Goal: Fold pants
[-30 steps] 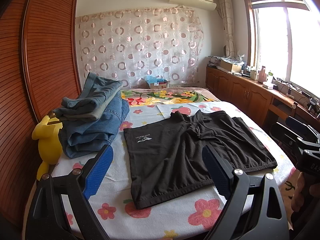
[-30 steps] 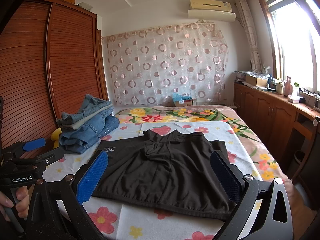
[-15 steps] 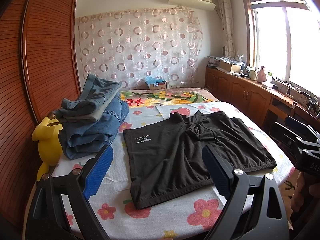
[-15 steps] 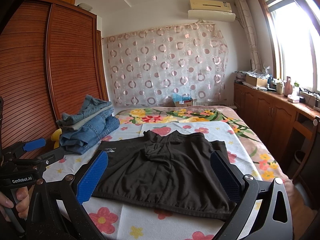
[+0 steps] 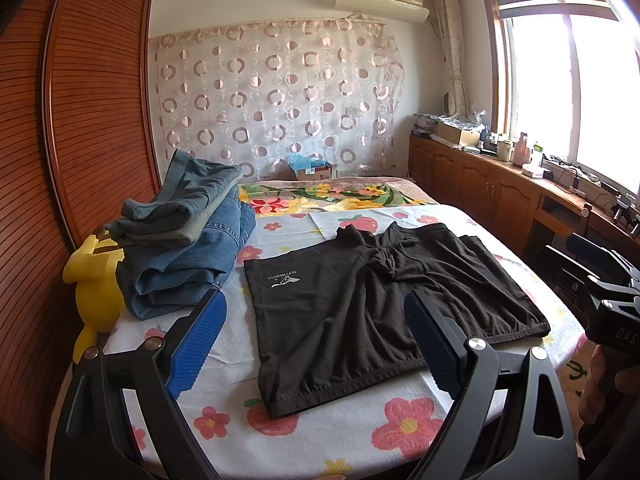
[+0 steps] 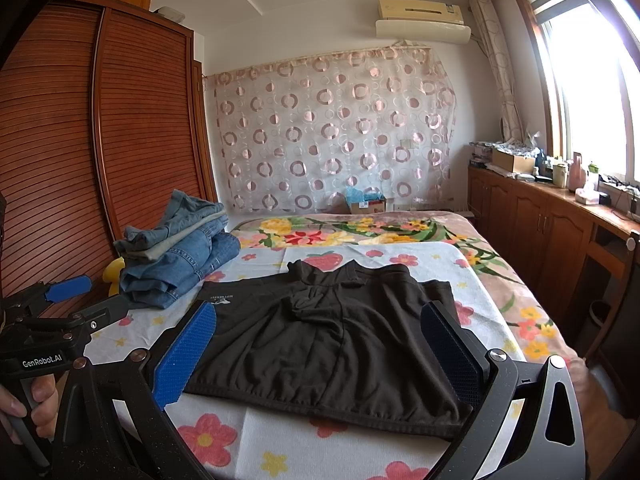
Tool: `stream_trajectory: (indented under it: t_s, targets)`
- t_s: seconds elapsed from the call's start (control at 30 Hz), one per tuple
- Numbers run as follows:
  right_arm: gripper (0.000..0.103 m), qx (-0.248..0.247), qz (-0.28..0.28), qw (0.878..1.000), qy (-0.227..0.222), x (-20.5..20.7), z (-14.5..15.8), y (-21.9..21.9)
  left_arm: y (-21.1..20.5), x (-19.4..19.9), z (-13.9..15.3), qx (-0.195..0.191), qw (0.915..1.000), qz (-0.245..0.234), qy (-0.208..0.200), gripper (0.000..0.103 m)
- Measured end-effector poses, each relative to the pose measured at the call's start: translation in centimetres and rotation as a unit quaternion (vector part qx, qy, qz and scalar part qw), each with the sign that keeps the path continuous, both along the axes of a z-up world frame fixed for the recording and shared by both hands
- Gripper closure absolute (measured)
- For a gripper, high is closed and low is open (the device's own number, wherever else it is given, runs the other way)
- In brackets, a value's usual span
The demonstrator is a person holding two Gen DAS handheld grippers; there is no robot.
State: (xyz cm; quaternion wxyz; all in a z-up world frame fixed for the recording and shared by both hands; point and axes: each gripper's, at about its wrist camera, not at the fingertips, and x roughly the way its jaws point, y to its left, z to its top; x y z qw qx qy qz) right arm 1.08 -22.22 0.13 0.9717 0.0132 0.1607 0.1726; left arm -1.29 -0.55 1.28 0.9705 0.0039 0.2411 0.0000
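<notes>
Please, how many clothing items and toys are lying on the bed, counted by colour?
Black: 1, the shorts spread flat.
Blue denim: 2, the folded jeans and the grey-blue folded jeans on top of them.
Yellow: 1, the plush toy beside the stack.
Total: 4. The stack may hide more layers.

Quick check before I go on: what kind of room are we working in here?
Most likely a home bedroom. The black shorts lie on a bed with a floral sheet, a louvred wooden wardrobe stands at the side, and an air conditioner hangs above a curtain.
</notes>
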Motion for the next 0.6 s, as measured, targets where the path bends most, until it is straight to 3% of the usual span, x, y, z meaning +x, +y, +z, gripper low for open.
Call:
stream_trajectory:
  t_s: [0.6]
  targets:
    - [0.001,0.004,-0.002,1.000,0.008,0.35,0.00,-0.30,-0.81,0.93,0.02,-0.001,0.9998,-0.013,0.013,0.012]
